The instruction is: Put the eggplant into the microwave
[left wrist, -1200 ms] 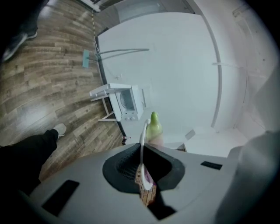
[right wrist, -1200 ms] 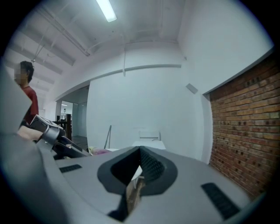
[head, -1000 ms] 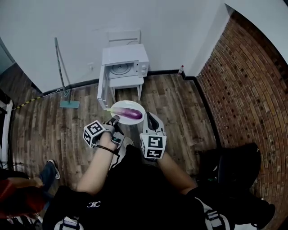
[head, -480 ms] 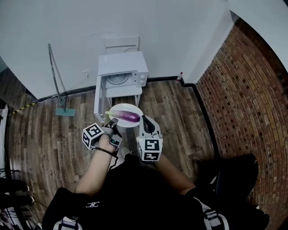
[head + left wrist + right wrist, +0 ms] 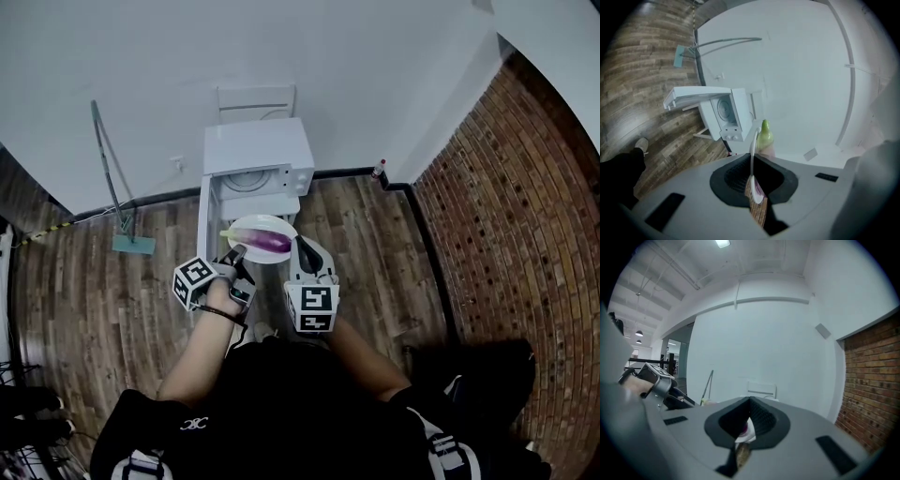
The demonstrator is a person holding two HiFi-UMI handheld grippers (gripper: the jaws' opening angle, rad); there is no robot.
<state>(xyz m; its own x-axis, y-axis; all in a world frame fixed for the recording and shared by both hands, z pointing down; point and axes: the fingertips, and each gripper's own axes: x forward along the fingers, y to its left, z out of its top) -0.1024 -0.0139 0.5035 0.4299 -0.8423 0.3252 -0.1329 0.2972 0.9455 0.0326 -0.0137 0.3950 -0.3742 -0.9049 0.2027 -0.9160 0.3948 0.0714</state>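
holding plate (image 5: 246,227), eggplant (image 5: 270,243) between left claw (image 5: 238,251), right claw (image 5: 301,246)

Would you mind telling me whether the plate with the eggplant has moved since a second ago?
Yes. The plate with the eggplant has come toward the microwave; the gap between them has nearly closed.

We wear a black top (image 5: 281,403) with a small white logo (image 5: 194,427). Our left gripper (image 5: 238,253) and right gripper (image 5: 302,246) are pale grey with black pads (image 5: 733,180), each bearing a black-and-white marker cube (image 5: 317,307) at its near end.
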